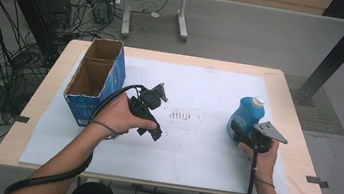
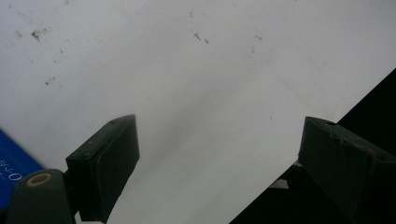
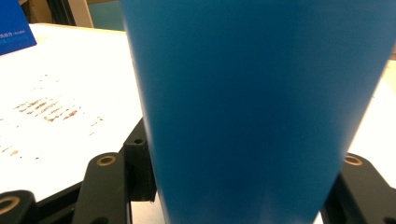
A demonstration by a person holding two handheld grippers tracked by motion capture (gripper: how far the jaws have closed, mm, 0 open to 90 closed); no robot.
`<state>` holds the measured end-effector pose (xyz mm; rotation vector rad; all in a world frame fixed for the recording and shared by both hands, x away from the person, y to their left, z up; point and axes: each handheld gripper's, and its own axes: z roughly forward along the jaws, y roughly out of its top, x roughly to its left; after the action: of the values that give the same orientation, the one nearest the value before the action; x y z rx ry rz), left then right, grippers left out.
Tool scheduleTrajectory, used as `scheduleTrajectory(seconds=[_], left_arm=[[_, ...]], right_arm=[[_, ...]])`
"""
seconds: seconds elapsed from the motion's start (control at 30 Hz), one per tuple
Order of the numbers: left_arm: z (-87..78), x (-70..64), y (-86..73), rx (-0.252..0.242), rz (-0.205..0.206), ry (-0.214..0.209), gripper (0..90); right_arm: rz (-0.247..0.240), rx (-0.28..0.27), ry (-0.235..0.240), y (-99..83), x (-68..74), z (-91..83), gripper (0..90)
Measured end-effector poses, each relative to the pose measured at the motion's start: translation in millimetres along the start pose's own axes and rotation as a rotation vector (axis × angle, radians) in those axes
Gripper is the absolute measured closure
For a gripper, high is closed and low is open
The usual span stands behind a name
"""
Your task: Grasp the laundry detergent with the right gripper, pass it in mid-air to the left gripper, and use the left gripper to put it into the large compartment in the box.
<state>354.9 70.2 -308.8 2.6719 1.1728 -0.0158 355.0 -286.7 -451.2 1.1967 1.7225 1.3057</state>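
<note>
High view: a wooden table (image 1: 298, 159) carries a white sheet (image 1: 192, 155) that covers most of its top. A blue bottle (image 1: 244, 117) with a white cap stands upright on the right part of the sheet. The right gripper (image 1: 239, 134) sits against the bottle's near side, low on its body, held by the person's right hand (image 1: 259, 158); the grey three-cornered plate sticks out just right of the bottle. From above, the jaws themselves are mostly hidden behind the bottle and the hand.

Right gripper view: the bottle (image 3: 252, 107) takes up nearly the whole width, its blue wall rising straight up between the jaws. Black jaw parts with brass rivets flank it left and right at the bottom, pressed close to its sides. The gripper (image 3: 247, 196) is clamped around the bottle. To the left lies the sheet (image 3: 70, 74) with a patch of brownish smudges (image 3: 46, 109), and a blue corner of the box (image 3: 14, 28) peeps in at top left.

High view again: the left gripper (image 1: 155, 134) is held above the sheet's middle left, near the open cardboard box (image 1: 96, 79) with blue sides, which stands at the table's left. The smudges (image 1: 180, 114) lie between the two grippers.

Left gripper view: the left gripper (image 2: 217, 154) has its jaws spread wide with nothing between them. Bare speckled sheet (image 2: 187, 70) below, a blue sliver of the box (image 2: 14, 168) at lower left, dark space at lower right.
</note>
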Motion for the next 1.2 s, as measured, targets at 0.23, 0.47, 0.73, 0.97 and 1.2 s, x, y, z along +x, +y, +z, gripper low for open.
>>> scheduleTrajectory(seconds=[0.23,0.47,0.73,0.97,1.2], left_arm=[[-3.2,-1.2,0.9,-0.006,-0.002,0.005,12.8],[-4.6,-2.5,3.1,-0.005,0.002,0.012,12.8],[-6.0,-2.9,4.8,-0.008,0.002,0.010,12.7],[-10.6,1.7,3.3,-0.014,-0.010,0.012,12.7],[-12.7,3.7,1.7,-0.023,-0.018,0.015,12.7]], right_arm=[[0.001,0.003,0.001,0.3,-0.1,0.0,41.0],[0.001,0.003,0.000,0.4,0.1,0.0,41.1],[0.004,0.004,-0.003,0.6,0.5,0.0,41.1],[0.008,0.011,-0.004,1.3,0.5,-0.1,41.0],[0.011,0.009,-0.006,1.0,0.8,-0.2,41.0]])
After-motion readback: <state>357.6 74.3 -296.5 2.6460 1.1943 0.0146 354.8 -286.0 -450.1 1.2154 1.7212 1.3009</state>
